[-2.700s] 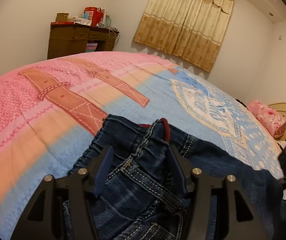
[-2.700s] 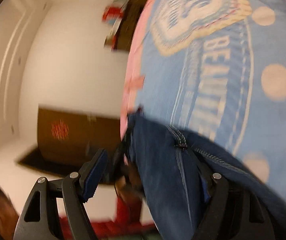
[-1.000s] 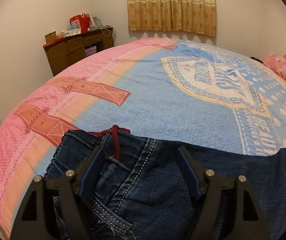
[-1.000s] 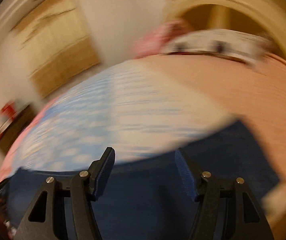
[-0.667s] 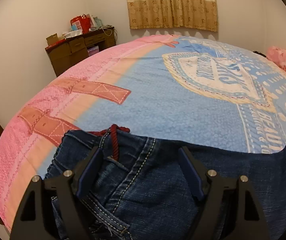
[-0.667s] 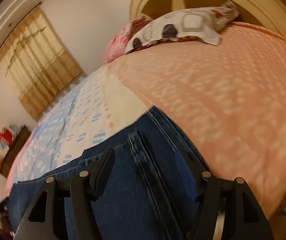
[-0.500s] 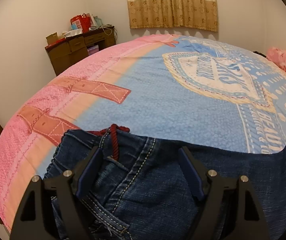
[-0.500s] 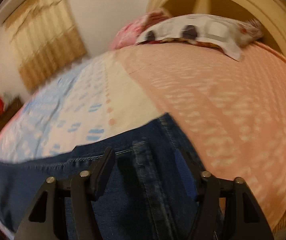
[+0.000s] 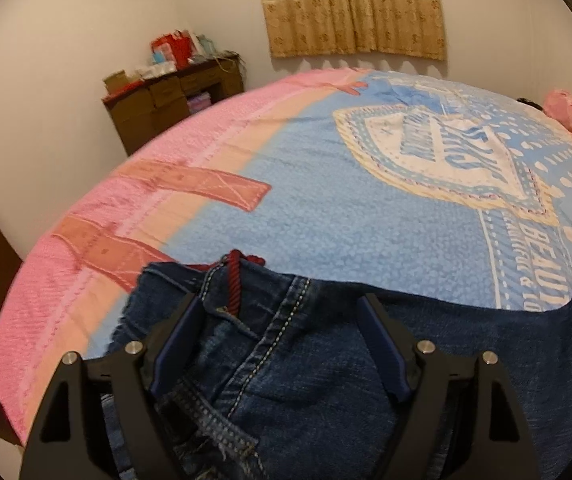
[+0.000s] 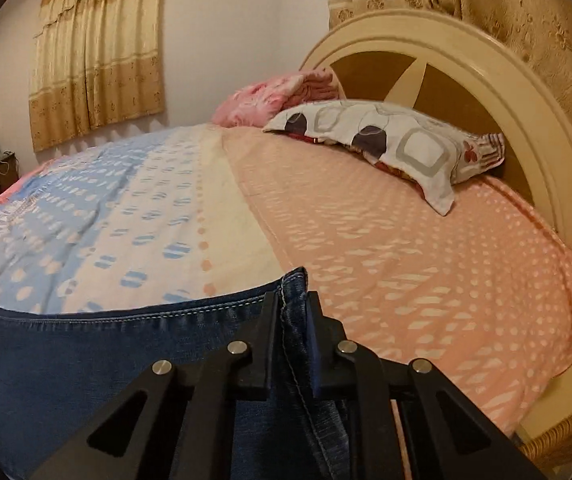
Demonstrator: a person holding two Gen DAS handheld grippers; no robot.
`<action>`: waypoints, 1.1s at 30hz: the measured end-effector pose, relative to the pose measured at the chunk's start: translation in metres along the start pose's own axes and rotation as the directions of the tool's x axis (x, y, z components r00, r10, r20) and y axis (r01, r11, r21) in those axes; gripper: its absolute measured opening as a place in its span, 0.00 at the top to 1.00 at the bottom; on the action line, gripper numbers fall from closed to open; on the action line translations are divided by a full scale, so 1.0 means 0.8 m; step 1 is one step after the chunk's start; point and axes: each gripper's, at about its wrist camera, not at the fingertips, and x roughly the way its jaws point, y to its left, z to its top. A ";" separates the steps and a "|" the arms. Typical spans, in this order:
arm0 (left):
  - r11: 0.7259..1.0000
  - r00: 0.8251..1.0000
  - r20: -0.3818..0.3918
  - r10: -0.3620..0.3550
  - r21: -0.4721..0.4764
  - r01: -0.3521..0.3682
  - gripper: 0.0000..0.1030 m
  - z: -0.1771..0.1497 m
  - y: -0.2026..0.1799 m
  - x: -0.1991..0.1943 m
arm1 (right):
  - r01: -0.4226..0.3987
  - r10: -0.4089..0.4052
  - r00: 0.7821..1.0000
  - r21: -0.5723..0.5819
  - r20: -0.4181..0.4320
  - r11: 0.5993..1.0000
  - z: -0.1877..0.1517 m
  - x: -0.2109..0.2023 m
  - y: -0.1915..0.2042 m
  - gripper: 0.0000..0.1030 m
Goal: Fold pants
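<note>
Pants [image 9: 326,380] lie flat on bed [image 9: 326,220], long axis running L–R between the two grippers. Left gripper [image 9: 281,316]: jaws wide apart, straddling waistband end by red drawstring [image 9: 234,280], gripping nothing. Right gripper [image 10: 292,316]: jaws clamped on hem edge, so it leads the coming fold toward the waist, in my judgement. Mid-leg section and near edge cut off; layer count under jaws unclear.

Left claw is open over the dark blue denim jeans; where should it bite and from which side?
Grip the stitched waistband edge of the dark blue denim jeans beside the red drawstring, coming from the near side; that thick edge lies flat between the left claw's open jaws.
</note>
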 end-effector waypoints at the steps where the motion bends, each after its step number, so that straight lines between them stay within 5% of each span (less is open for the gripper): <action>1: 1.000 1.000 0.012 0.016 -0.001 -0.016 0.07 -0.002 -0.001 -0.003 | -0.001 0.001 1.000 -0.011 -0.015 1.000 -0.002 0.011 0.000 0.88; 5: 0.999 0.999 -0.024 0.040 -0.022 -0.041 0.02 -0.007 0.005 0.012 | 0.002 -0.007 0.999 -0.091 -0.048 0.996 -0.024 0.056 0.010 0.86; 6: 0.999 0.999 -0.035 0.018 -0.044 -0.019 0.02 -0.007 0.010 0.015 | 0.010 -0.010 1.000 -0.105 0.006 0.994 -0.027 0.052 0.006 0.77; 7: 0.998 0.999 -0.039 0.005 -0.056 -0.007 0.01 -0.007 0.013 0.016 | 0.023 -0.022 1.000 -0.106 0.007 0.994 -0.027 0.052 -0.001 0.58; 9: 0.998 0.999 -0.042 -0.013 -0.068 0.010 0.01 -0.007 0.017 0.018 | 0.056 -0.056 0.998 -0.029 -0.001 0.998 -0.022 0.043 -0.033 0.44; 11: 0.998 0.999 -0.037 -0.009 -0.066 0.006 0.01 -0.008 0.016 0.017 | 0.133 -0.139 0.989 0.118 0.044 0.984 -0.023 0.003 -0.075 0.44; 14: 0.998 0.999 -0.032 0.009 -0.055 -0.010 0.01 -0.009 0.012 0.016 | 0.014 -0.052 0.990 0.276 0.132 0.961 -0.041 -0.066 -0.106 0.43; 17: 0.998 0.999 -0.033 0.009 -0.054 -0.011 0.00 -0.009 0.012 0.016 | -0.051 0.012 0.992 0.305 0.128 0.951 -0.075 -0.107 -0.102 0.43; 22: 0.998 0.999 -0.031 -0.008 -0.065 0.006 0.00 -0.010 0.013 0.016 | -0.155 0.121 0.987 0.475 0.102 0.866 -0.129 -0.095 -0.115 0.43; 27: 0.997 0.999 -0.028 -0.018 -0.072 0.016 0.00 -0.011 0.016 0.015 | -0.173 0.175 0.983 0.560 0.050 0.811 -0.157 -0.062 -0.102 0.43; 31: 0.998 0.999 -0.031 -0.009 -0.064 0.007 0.00 -0.010 0.015 0.016 | -0.130 0.128 0.991 0.453 0.035 0.882 -0.151 -0.057 -0.072 0.43; 33: 0.998 0.999 -0.032 -0.010 -0.065 0.008 0.00 -0.010 0.015 0.016 | -0.130 0.118 0.992 0.432 0.055 0.892 -0.145 -0.060 -0.068 0.57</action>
